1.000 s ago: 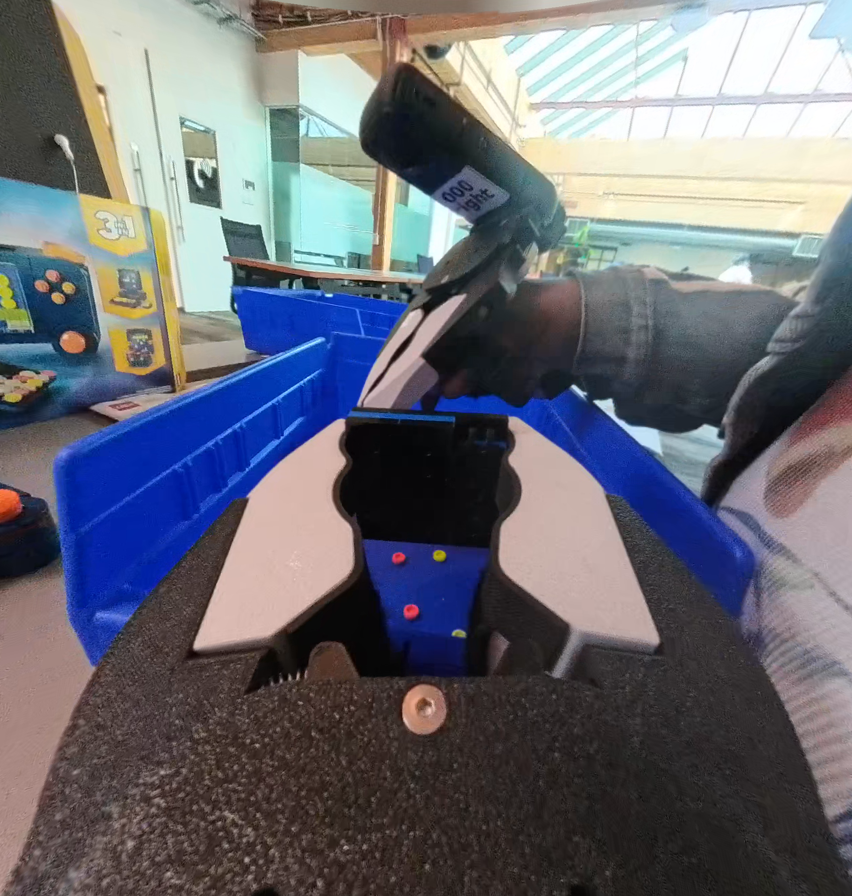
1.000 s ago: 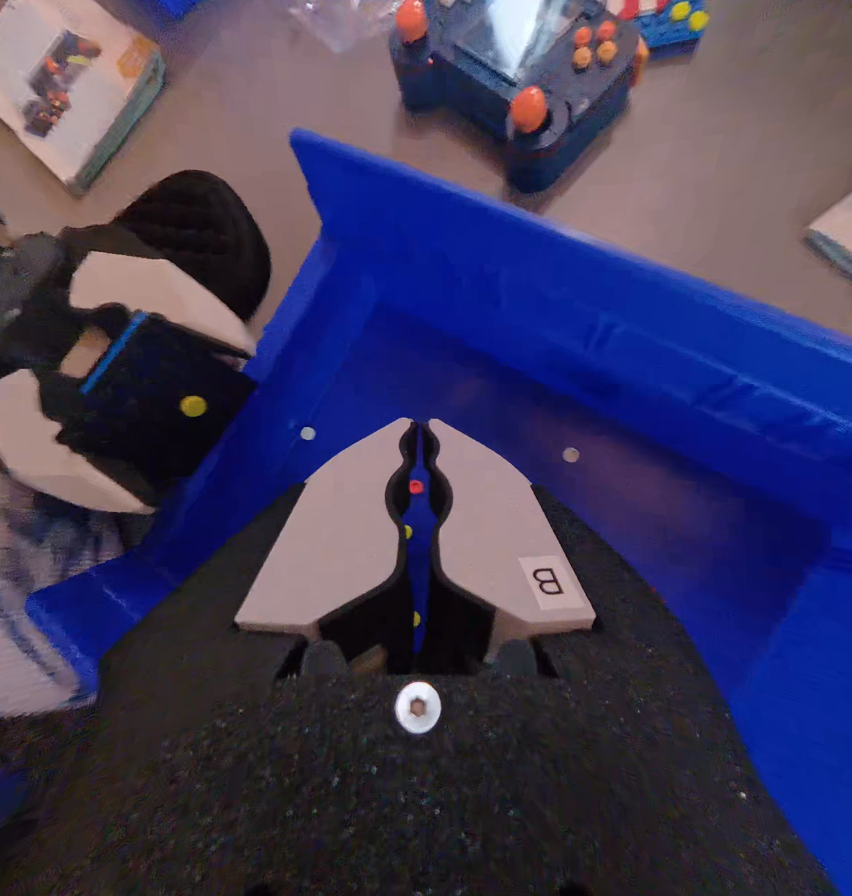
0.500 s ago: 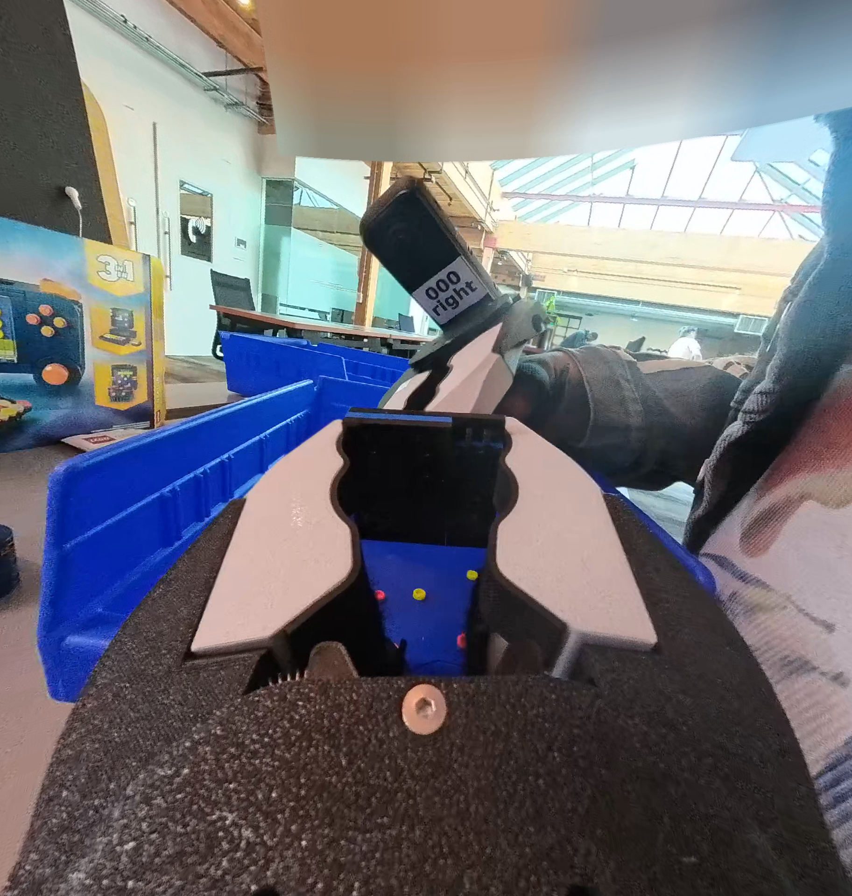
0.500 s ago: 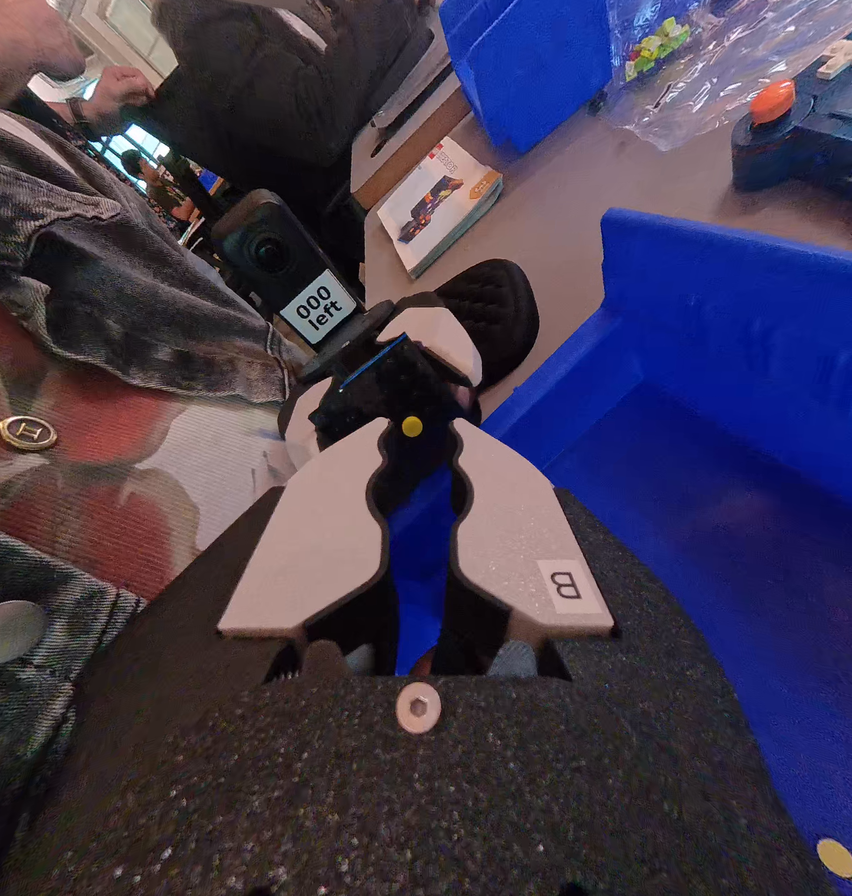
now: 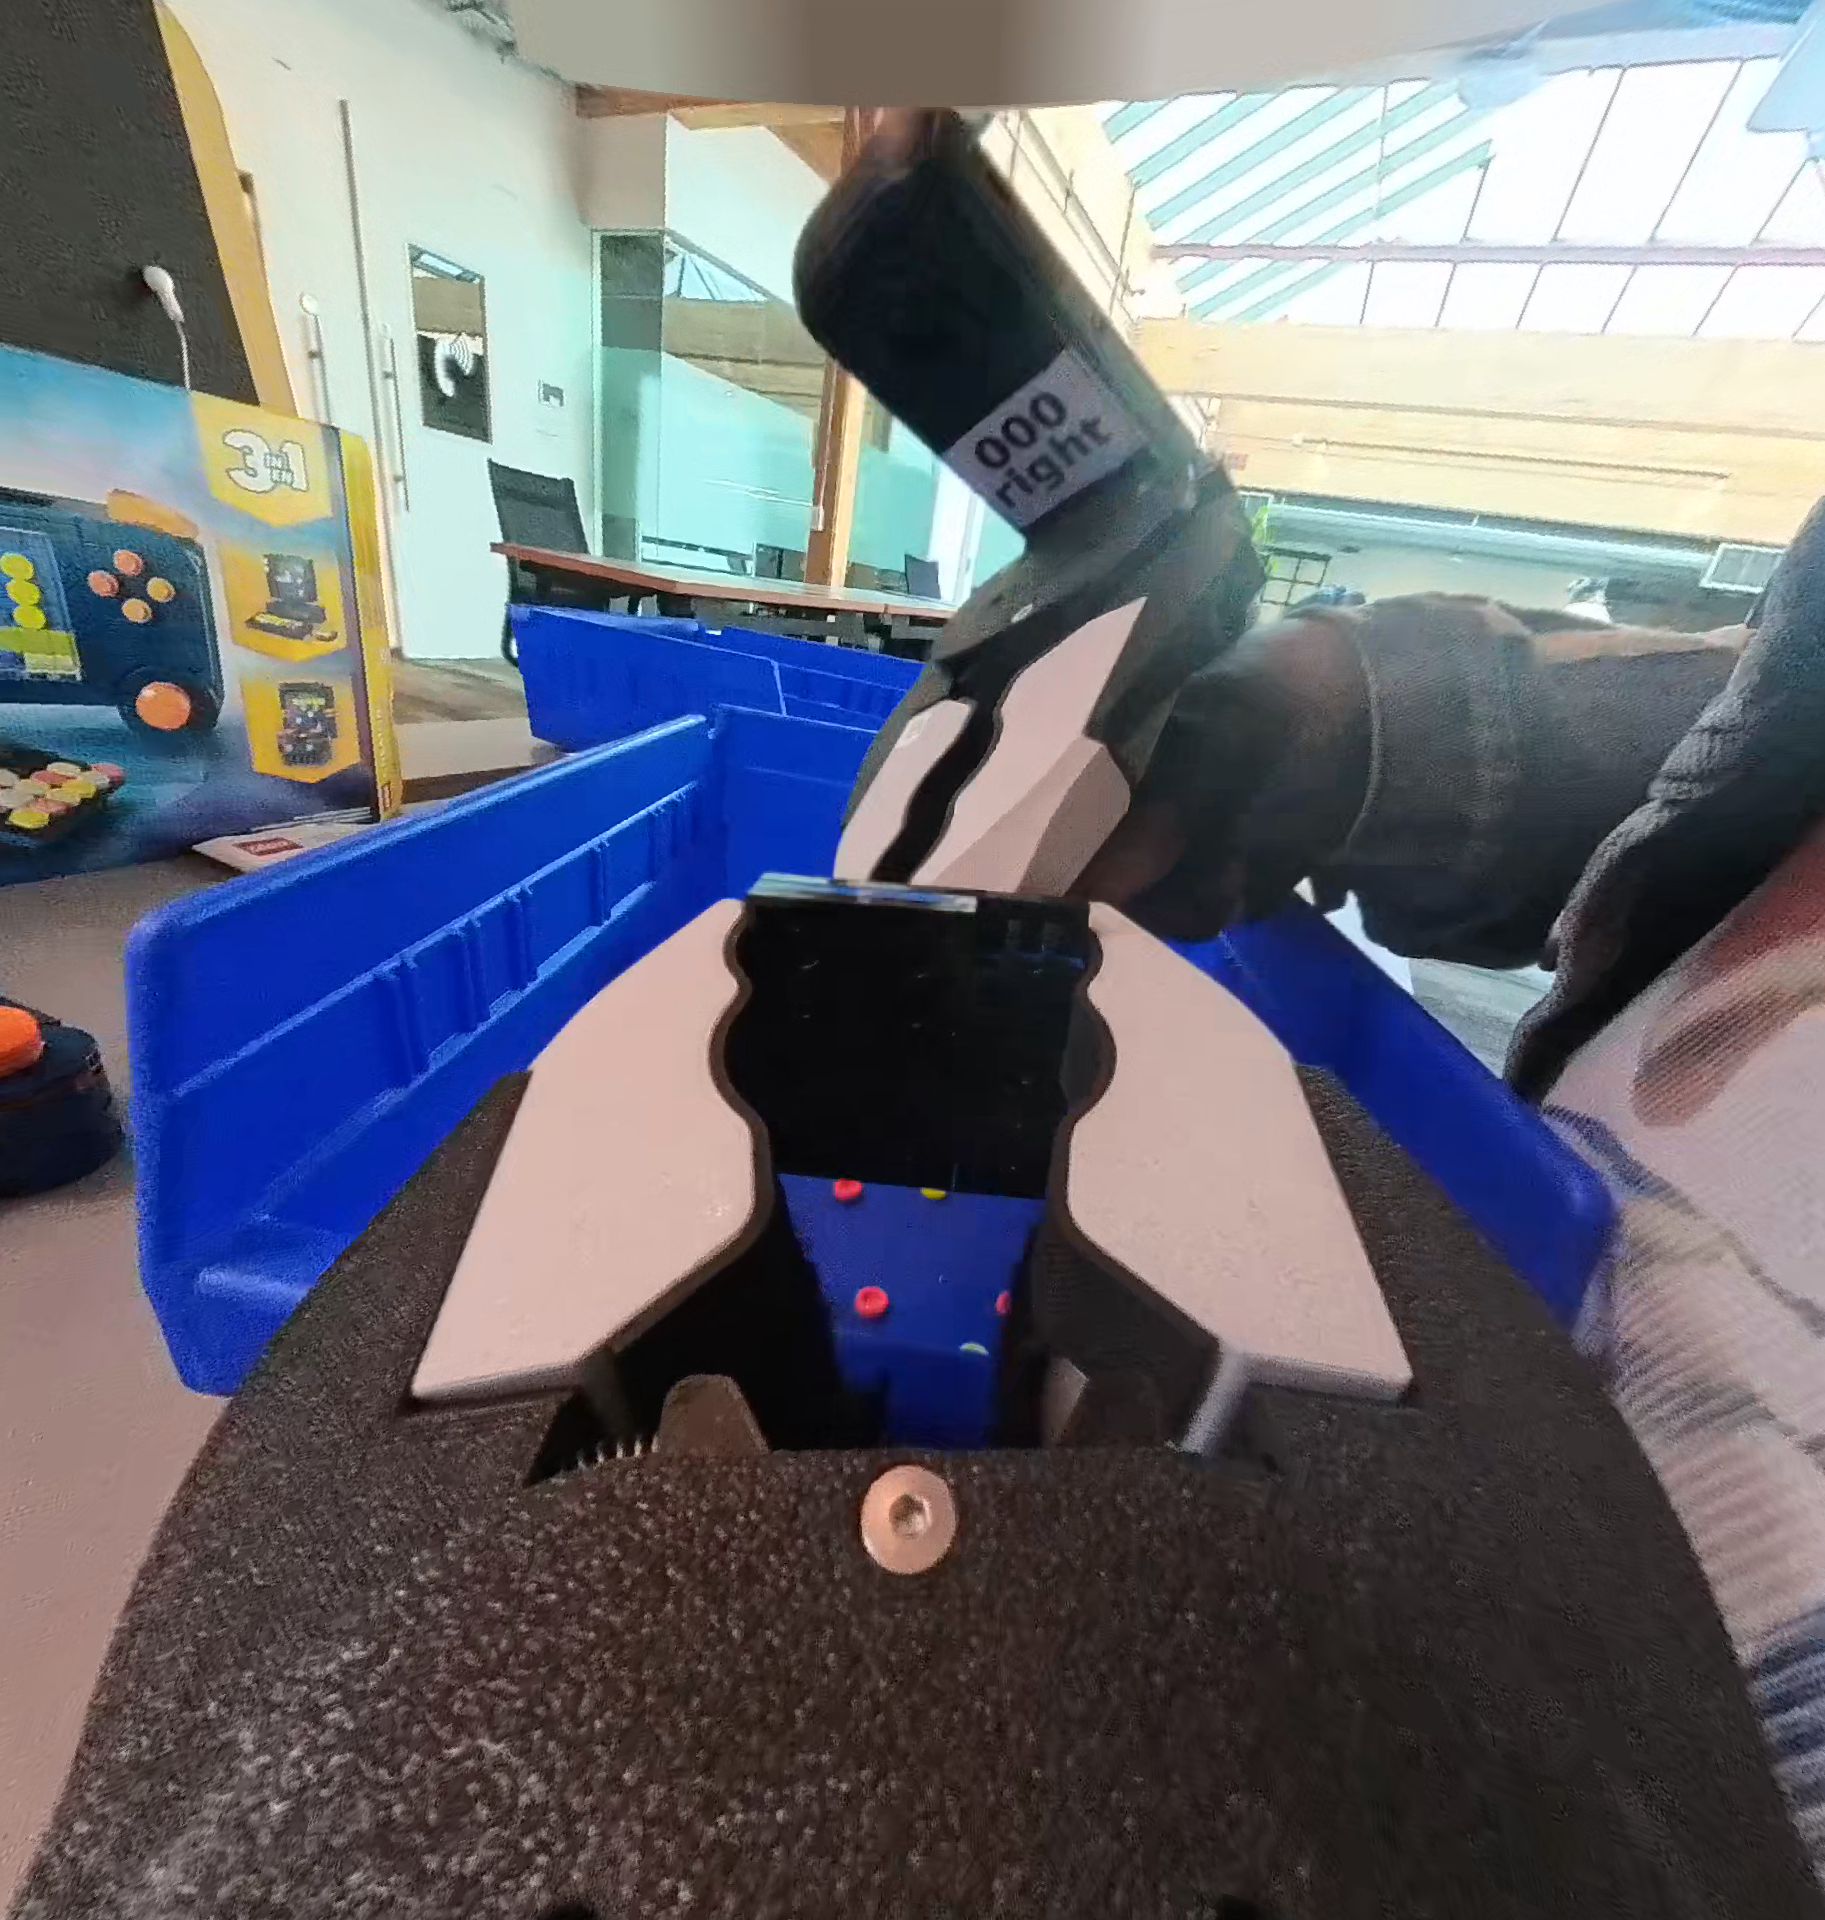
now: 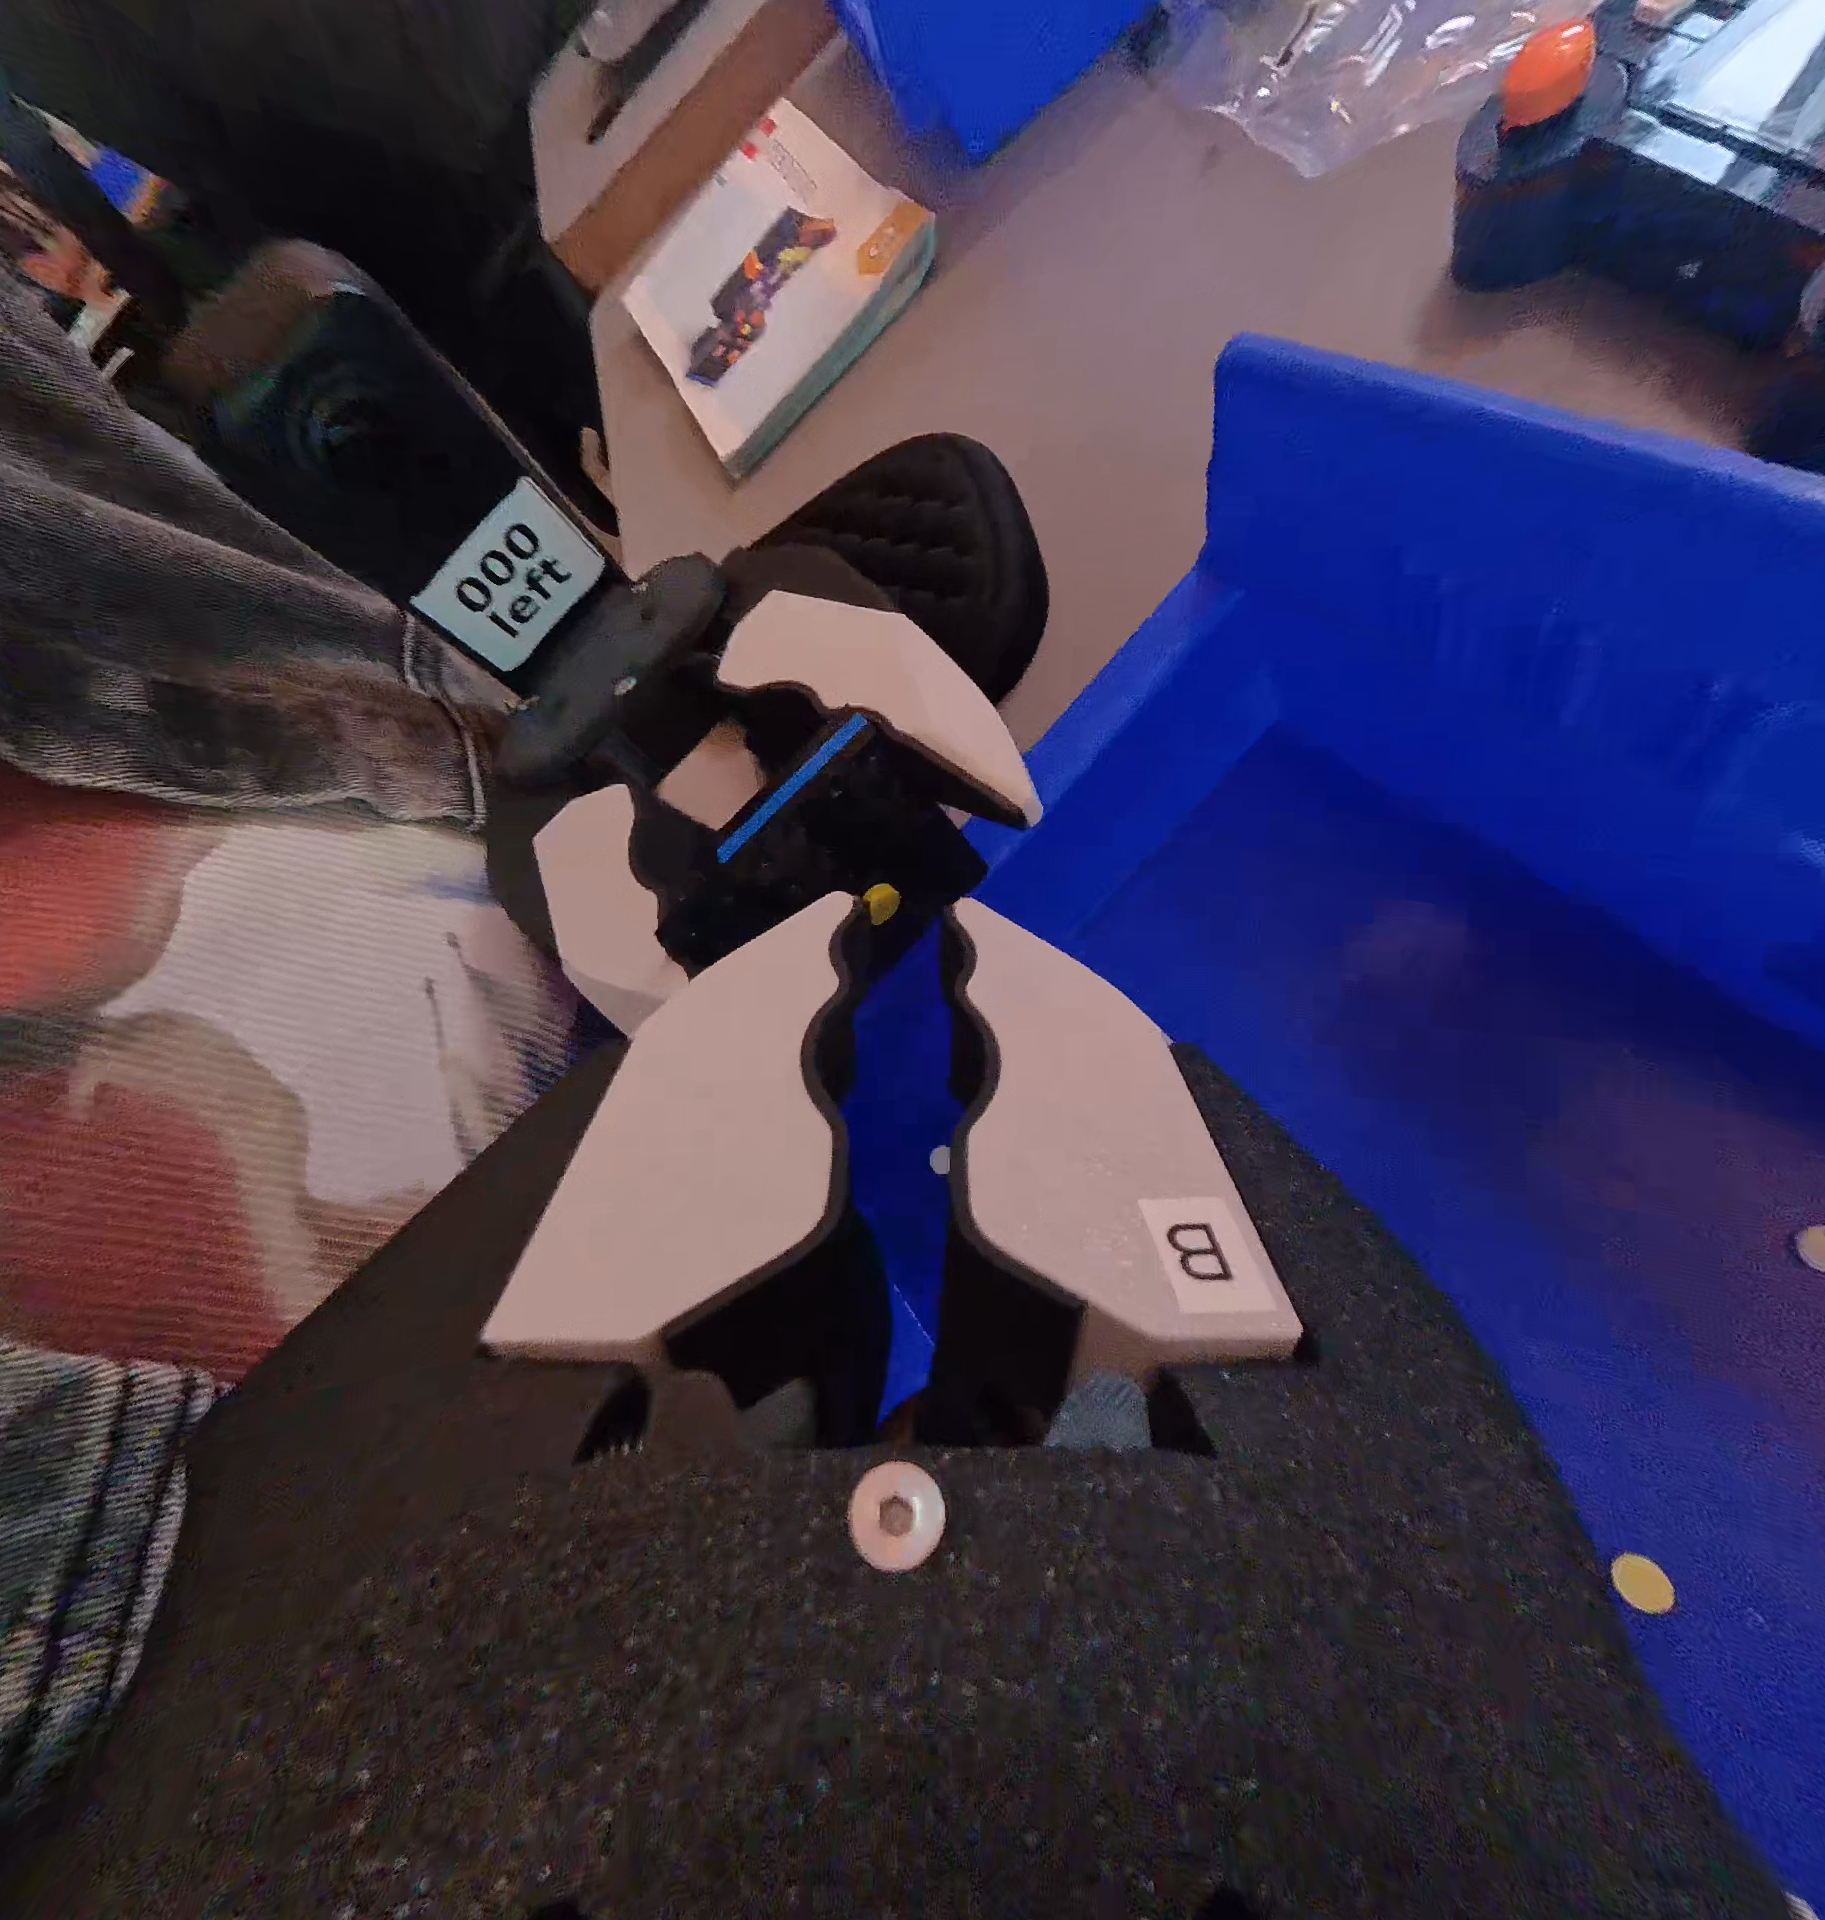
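Observation:
My left gripper [image 5: 913, 914] is shut on a black brick plate [image 5: 908, 1049] with a thin blue strip along its top, held above the near end of a blue bin [image 5: 420, 987]. The plate [image 6: 825, 831] carries a small yellow round stud [image 6: 880, 902]. My right gripper [image 6: 900, 914] is slightly open, its tips at that stud, the gap wider than the stud. In the left wrist view the right gripper [image 5: 903, 873] comes down from above behind the plate's top edge. Small red [image 5: 869, 1301] and yellow [image 5: 934, 1193] studs lie on the bin floor.
A brick-set box [image 5: 108, 644] stands at the left. A dark blue built model with orange knobs [image 6: 1614, 187] sits beyond the bin [image 6: 1510, 623]. A booklet [image 6: 783, 281], a plastic bag [image 6: 1334, 83] and a second blue bin [image 5: 679, 665] lie further off. A person's sleeve [image 5: 1459, 758] is at the right.
My right gripper lifted from the bin floor, turned toward the left gripper, opened slightly and brought its tips to the yellow stud. The left gripper kept hold of the black plate.

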Motion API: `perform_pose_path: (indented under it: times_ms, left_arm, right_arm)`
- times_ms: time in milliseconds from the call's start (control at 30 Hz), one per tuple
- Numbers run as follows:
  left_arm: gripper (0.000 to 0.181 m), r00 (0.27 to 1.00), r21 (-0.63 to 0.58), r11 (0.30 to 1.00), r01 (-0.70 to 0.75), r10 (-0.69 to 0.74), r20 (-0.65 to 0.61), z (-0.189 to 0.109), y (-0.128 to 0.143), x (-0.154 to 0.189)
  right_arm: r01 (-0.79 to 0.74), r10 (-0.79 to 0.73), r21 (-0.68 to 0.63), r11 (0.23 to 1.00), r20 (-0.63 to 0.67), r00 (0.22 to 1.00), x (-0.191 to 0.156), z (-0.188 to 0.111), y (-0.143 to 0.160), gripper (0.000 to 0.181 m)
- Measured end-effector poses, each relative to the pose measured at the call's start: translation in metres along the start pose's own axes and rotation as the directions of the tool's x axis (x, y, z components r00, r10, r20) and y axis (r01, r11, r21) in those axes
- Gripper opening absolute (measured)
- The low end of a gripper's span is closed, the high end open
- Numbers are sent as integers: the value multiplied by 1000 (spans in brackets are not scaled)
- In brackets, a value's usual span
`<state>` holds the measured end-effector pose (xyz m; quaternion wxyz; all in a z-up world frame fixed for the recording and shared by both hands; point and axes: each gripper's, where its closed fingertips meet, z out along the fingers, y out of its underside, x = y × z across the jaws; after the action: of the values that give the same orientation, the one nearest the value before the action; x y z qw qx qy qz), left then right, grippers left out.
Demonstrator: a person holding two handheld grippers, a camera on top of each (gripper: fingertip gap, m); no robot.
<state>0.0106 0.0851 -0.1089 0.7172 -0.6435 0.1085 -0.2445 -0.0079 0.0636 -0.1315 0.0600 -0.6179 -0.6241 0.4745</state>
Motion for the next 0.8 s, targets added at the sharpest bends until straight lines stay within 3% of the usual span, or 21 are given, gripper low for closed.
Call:
perform_pose_path:
  times_ms: [33,67,100,133,167,233,300,367,567,667,800]
  left_arm:
    - [55,994,48,999,-18,23,-109,0,-8,17]
    - [55,981,100,995,-25,44,-191,3,-19,38]
    - [56,977,47,993,-108,114,-181,9,-9,41]
    - [56,987,5,991,-133,133,-91,9,1,20]
    - [55,998,41,999,-19,21,-53,5,-6,5]
    - [55,1000,85,996,-6,8,-16,-1,-13,-3]
    - [55,998,102,994,-35,40,-42,1,-15,4]
    - [55,999,124,992,22,-15,-50,0,-18,1]
    - [55,990,241,963,122,-100,-101,-8,-36,0]
    - [55,955,286,916,281,-238,-178,-12,-47,-4]
    - [55,940,263,910,320,-270,-209,-12,-57,-2]
  right_arm:
    - [4,-12,-50,999,-150,989,20,0,5,0]
    - [105,-271,-323,941,-527,806,79,-17,30,0]
    - [104,-452,-531,841,-584,674,105,-25,52,0]
    - [54,-333,-498,865,-492,805,90,-8,63,1]
    - [51,-205,-344,937,-426,881,73,-3,45,0]
    - [28,-68,-107,994,-396,916,66,-24,12,0]
    - [-17,-13,-78,997,-377,926,69,-36,13,2]
    - [-29,15,-37,999,-331,944,63,-39,10,6]
    - [81,-46,221,972,-162,986,29,-56,-20,20]
    - [171,-137,376,911,-114,984,9,-73,-33,37]
    - [307,-280,532,789,-135,951,-15,-89,-44,59]
